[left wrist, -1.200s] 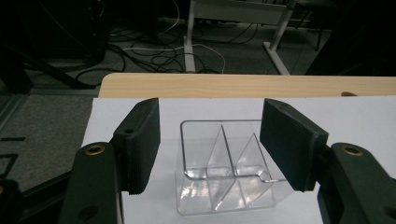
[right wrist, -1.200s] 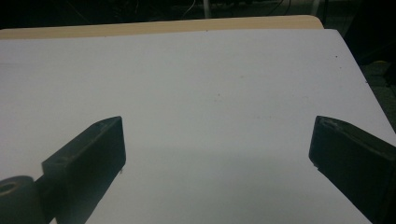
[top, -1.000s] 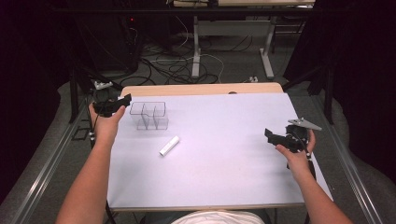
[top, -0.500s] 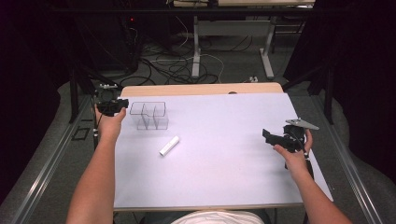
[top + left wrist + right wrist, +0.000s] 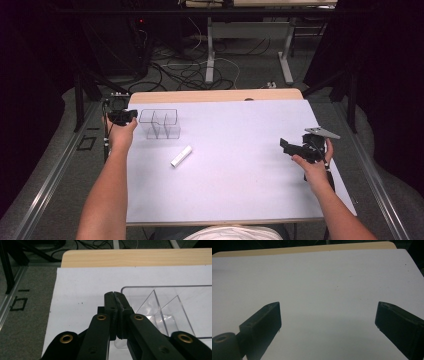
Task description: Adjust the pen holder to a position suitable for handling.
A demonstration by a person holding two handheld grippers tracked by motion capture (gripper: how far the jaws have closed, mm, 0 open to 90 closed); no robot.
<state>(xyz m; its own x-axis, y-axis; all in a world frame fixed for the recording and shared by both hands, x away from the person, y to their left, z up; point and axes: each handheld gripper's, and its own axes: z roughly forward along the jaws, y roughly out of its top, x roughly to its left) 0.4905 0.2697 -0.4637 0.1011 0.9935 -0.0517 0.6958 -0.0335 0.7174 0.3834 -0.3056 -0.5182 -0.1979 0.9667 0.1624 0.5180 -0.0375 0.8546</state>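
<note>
1. Closest to me: my forearms come in over the near edge of the table [image 5: 300,95], which is covered by a big white sheet [image 5: 240,185].
2. My right gripper [image 5: 289,147] hangs over the right side of the sheet with its jaws spread wide, nothing between them. In the right gripper view it's just bare white paper under them.
3. A small white stick [image 5: 181,156] lies on the sheet left of centre, slanted.
4. Just past it sits a clear plastic divided box [image 5: 160,123].
5. My left gripper [image 5: 131,114] is at the box's left end, jaws pressed together, holding nothing.
6. Beyond the sheet there's a strip of bare wood, then grey floor [image 5: 240,70] with cables [image 5: 185,67] and desk legs [image 5: 210,47] in a dark room.
</note>
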